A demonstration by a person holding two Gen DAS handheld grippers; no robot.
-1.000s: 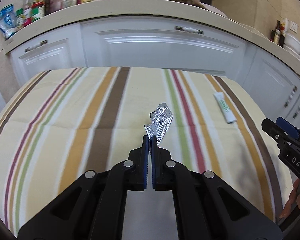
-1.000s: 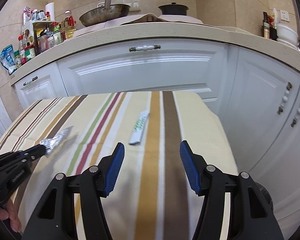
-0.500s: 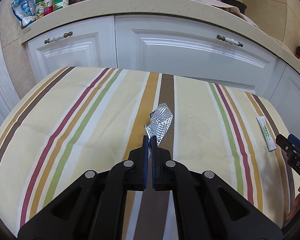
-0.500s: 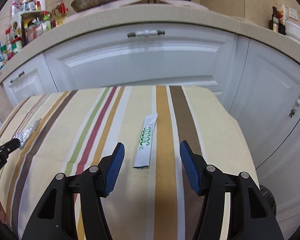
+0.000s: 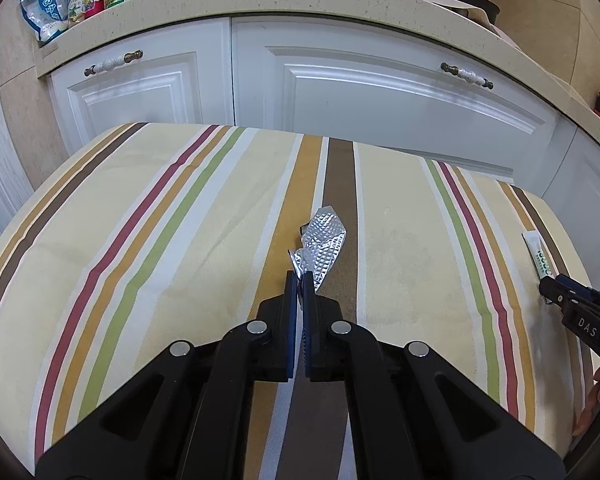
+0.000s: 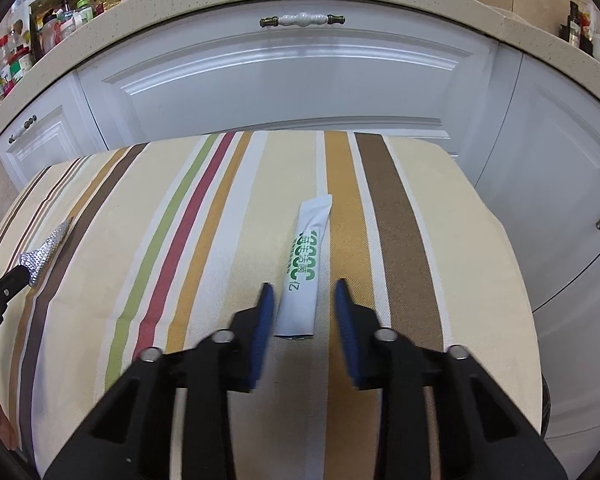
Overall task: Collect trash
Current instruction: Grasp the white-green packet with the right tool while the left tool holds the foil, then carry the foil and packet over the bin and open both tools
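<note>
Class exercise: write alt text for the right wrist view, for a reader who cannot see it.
The right gripper is closing around a white sachet lying on a striped tablecloth, pads not yet touching it. At far left, the left gripper holds crumpled foil.

free: striped tablecloth (image 5: 180, 280) left and middle | obstacles: white sachet (image 6: 306, 268) near right edge; cabinets (image 5: 380, 92) behind far edge
</note>
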